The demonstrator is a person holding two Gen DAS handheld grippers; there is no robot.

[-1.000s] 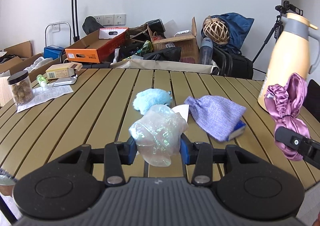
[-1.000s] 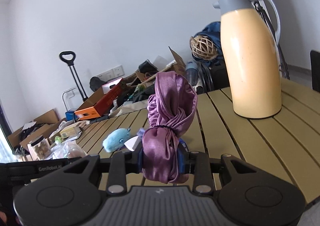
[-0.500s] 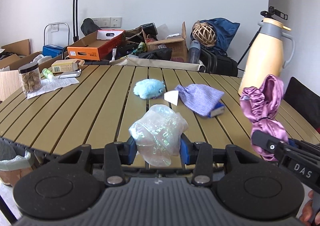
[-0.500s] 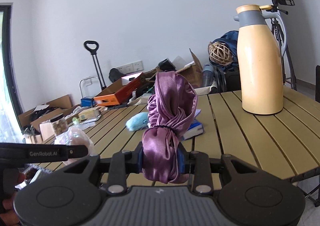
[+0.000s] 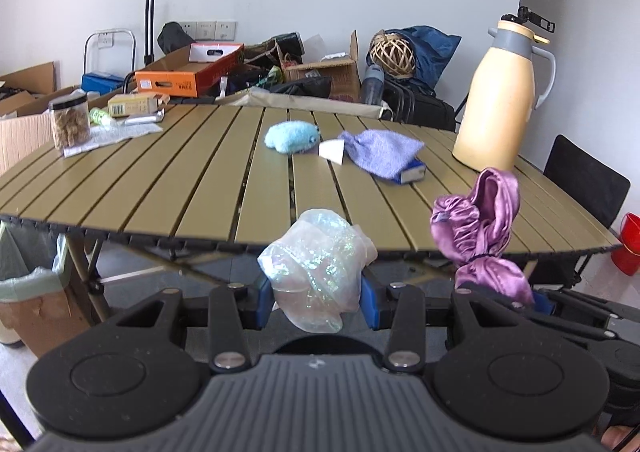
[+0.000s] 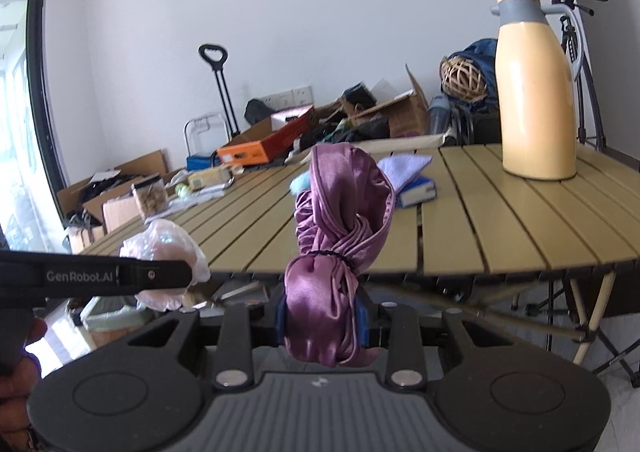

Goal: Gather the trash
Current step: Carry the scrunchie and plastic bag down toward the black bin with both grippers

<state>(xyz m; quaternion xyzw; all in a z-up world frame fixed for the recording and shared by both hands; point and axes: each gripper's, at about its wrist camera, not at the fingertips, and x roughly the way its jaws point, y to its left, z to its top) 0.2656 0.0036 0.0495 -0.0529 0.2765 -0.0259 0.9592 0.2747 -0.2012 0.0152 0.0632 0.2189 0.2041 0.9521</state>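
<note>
My left gripper [image 5: 317, 304] is shut on a crumpled clear iridescent plastic bag [image 5: 316, 270], held in front of the table's near edge. The bag also shows in the right wrist view [image 6: 166, 248]. My right gripper [image 6: 322, 318] is shut on a bunched purple satin cloth [image 6: 338, 232], also off the near edge; the cloth shows in the left wrist view [image 5: 482, 228] to the right of the bag. A bin with a pale green liner [image 5: 24, 284] stands on the floor at lower left, beside the table leg.
On the slatted olive table [image 5: 200, 180] lie a light blue fuzzy item [image 5: 292, 136], a white paper scrap [image 5: 333, 150], a lilac cloth over a blue book [image 5: 384, 154], a yellow thermos [image 5: 500, 96] and a jar [image 5: 69, 122]. A black chair [image 5: 584, 180] and red bucket [image 5: 630, 240] stand right.
Both grippers have pulled back from over the table to beyond its near edge, each still holding its item. The bin at lower left has come more into view.
</note>
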